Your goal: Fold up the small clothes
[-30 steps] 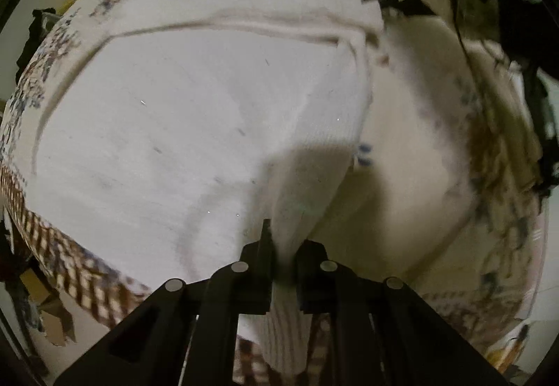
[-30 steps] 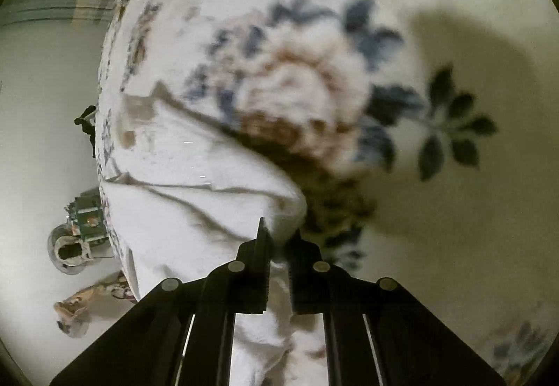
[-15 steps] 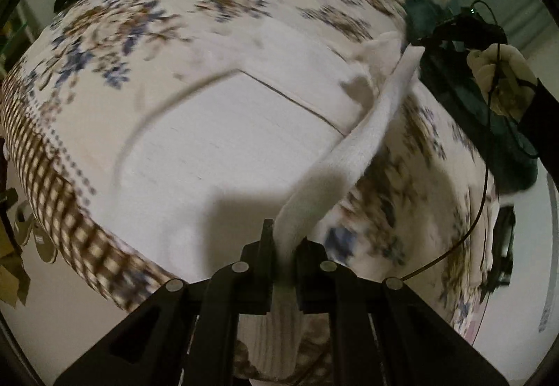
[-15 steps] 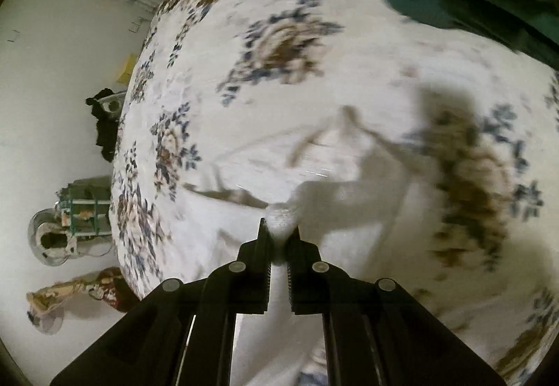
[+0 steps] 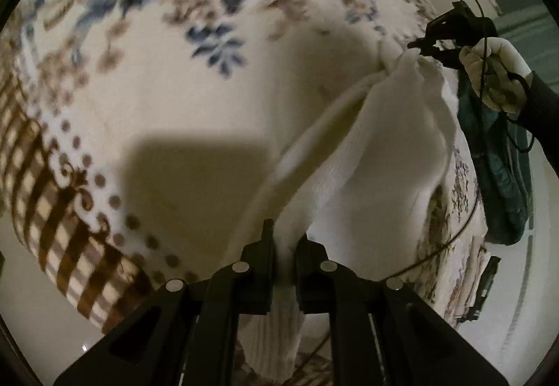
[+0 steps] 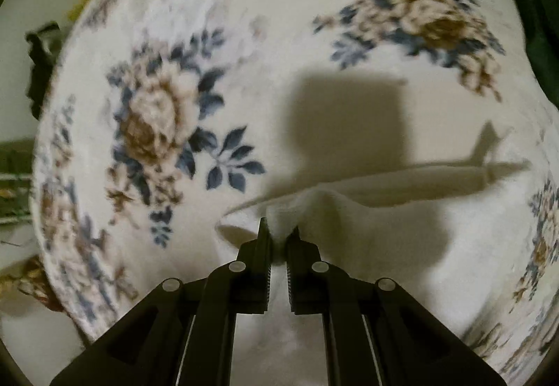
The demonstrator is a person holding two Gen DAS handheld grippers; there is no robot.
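Observation:
A white knitted garment (image 5: 384, 141) hangs stretched in the air over the floral bedspread (image 5: 174, 88). My left gripper (image 5: 284, 239) pinches its near end. The jaws are opening slightly, but the cloth still sits pressed between the pads. In the left wrist view the far end of the garment runs up to my right gripper (image 5: 419, 47), held by a gloved hand (image 5: 496, 71). In the right wrist view, my right gripper (image 6: 279, 235) is shut on a bunched fold of the white garment (image 6: 401, 211), which trails off to the right above the bedspread (image 6: 157, 113).
A dark green garment (image 5: 503, 183) lies at the bed's right side, also seen as a dark green garment (image 6: 534, 1) at the top right. The bedspread's brown checked border (image 5: 52, 193) marks the bed edge, with pale floor beyond. A black cable (image 5: 464, 221) dangles from the right hand.
Both grippers have swept across the bed with the white garment. It was lying spread flat on the bed and now hangs lifted and stretched between them.

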